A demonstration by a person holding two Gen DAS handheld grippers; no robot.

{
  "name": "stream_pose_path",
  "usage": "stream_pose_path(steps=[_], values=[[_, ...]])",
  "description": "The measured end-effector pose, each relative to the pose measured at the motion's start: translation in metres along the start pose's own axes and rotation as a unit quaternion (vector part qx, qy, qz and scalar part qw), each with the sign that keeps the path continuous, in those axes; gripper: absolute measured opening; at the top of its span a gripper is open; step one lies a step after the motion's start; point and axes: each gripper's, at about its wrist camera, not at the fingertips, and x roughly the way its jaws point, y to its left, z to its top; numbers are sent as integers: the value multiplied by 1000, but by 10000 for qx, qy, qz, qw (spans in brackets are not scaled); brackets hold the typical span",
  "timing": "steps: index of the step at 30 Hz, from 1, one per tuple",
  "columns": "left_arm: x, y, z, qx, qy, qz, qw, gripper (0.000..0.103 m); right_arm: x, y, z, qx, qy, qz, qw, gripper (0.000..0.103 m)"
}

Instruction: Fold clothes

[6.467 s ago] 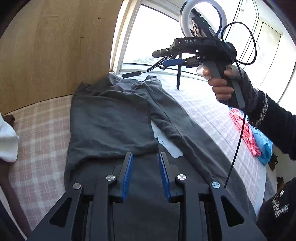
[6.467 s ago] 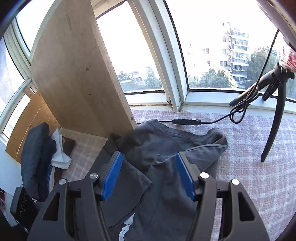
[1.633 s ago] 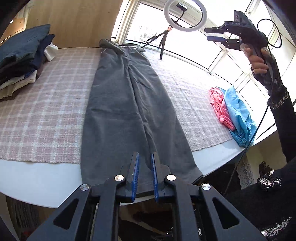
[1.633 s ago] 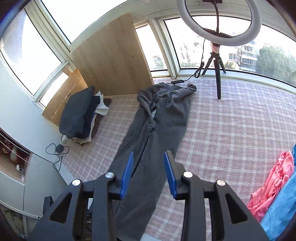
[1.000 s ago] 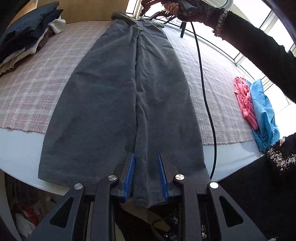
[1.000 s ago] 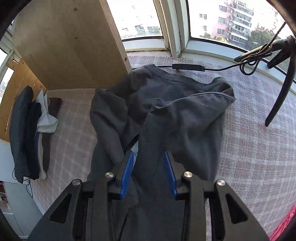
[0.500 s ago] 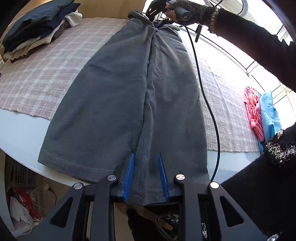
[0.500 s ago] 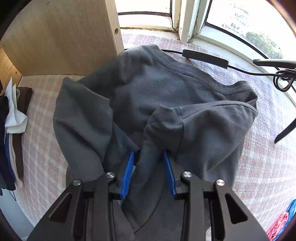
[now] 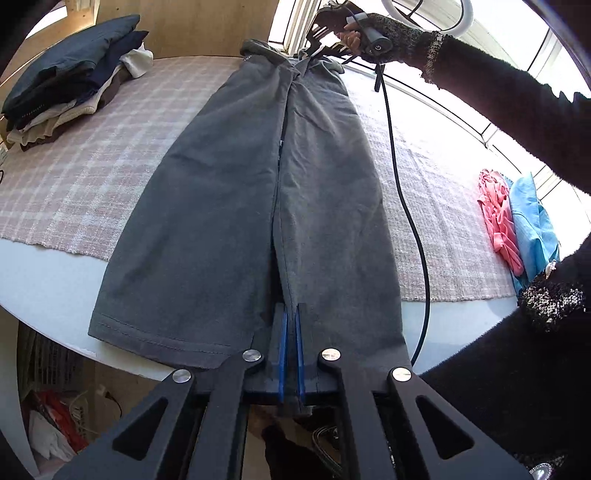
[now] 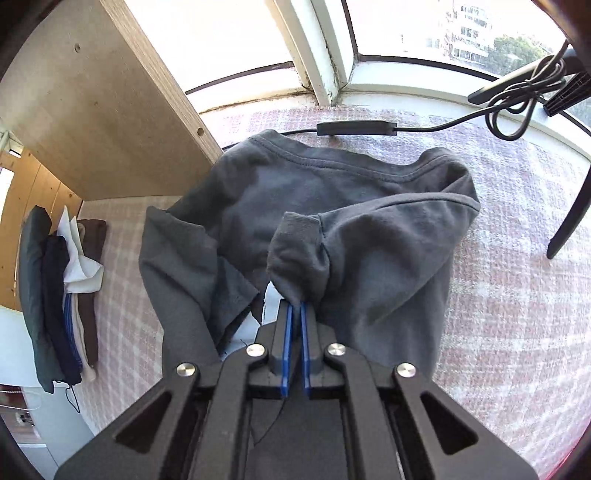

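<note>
A dark grey T-shirt point(image 9: 258, 192) lies lengthwise on the table, both sides folded in to meet along a centre line. My left gripper point(image 9: 290, 314) is shut on its hem at the near table edge, where the two folded edges meet. At the far end, the grey T-shirt point(image 10: 369, 229) shows its collar and bunched sleeves, and my right gripper point(image 10: 295, 308) is shut on a bunched fold of a sleeve. In the left wrist view a hand point(image 9: 351, 35) holds that right gripper at the shirt's far end.
A pink checked cloth point(image 9: 74, 177) covers the white table point(image 9: 44, 269). Folded clothes point(image 9: 62, 81) are stacked at the left; pink and blue garments point(image 9: 517, 225) lie at the right edge. A ring-light tripod leg point(image 10: 569, 218), its cable point(image 10: 354, 129) and a wooden panel point(image 10: 92, 110) stand by the window.
Both grippers have shut on the shirt: the left on the hem, the right on the sleeve fold. The right gripper reached the collar end from above the table.
</note>
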Motion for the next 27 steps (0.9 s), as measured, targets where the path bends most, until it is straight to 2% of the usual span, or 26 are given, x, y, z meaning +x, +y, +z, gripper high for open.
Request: stream_pose_path(steps=[7, 10, 12, 16, 18, 20, 21, 24, 27], values=[[-12, -17, 2, 251, -168, -214, 9993, 2, -43, -15, 1, 8, -426, 152, 9990, 4], [-12, -37, 13, 429, -276, -535, 9973, 2, -65, -19, -2, -4, -683, 105, 9976, 4], [-16, -51, 14, 571, -301, -847, 9943, 2, -83, -37, -9, 118, -860, 102, 9962, 4], [-24, -79, 17, 823, -365, -1526, 9842, 2, -117, -60, -14, 275, -1171, 19, 9927, 4], [-27, -80, 20, 758, -367, -1785, 9803, 2, -134, -70, -15, 333, -1325, -38, 9906, 3], [-28, -72, 23, 470, -405, -2013, 9776, 2, -149, -77, -16, 360, -1464, -104, 9885, 3], [-26, -64, 23, 316, -418, -1990, 9786, 2, -148, -70, -13, 251, -1475, -182, 9886, 3], [-8, -31, 18, -159, -374, -1404, 9893, 2, -120, -39, -7, -83, -1384, -352, 9897, 3], [15, 4, 8, -679, -197, -879, 9936, 2, -76, -3, -5, -467, -1221, -591, 9897, 3]])
